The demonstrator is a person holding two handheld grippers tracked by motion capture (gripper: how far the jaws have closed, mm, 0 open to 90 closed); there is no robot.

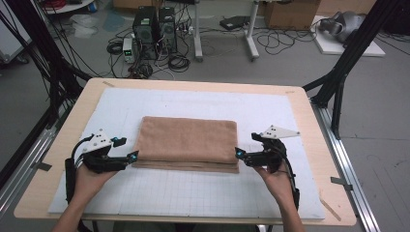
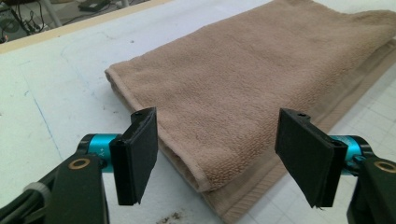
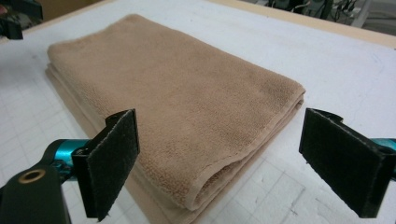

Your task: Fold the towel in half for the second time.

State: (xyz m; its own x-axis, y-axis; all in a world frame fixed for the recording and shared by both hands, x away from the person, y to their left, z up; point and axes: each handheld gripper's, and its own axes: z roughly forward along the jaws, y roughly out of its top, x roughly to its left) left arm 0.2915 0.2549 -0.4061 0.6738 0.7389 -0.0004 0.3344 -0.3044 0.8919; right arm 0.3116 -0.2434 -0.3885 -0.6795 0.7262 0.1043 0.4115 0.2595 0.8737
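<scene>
Left hand-held gripper point(image 2: 217, 158) open, right hand-held gripper point(image 3: 224, 163) open, folded towel point(image 1: 187, 140) between

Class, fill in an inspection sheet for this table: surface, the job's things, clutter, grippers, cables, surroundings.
Surface: white gridded mat on a wooden table.
Job's things: folded brown towel lying flat mid-mat, lower layers sticking out at the near edge.
Clutter: nothing seen on the mat beyond small dark crumbs.
Grippers: left hand-held gripper and right hand-held gripper at the towel's near corners, jaws open, nothing held.
Cables: one trailing from each gripper; tangled leads on the floor.
Surroundings: computer towers, cardboard boxes, black frame struts.
</scene>
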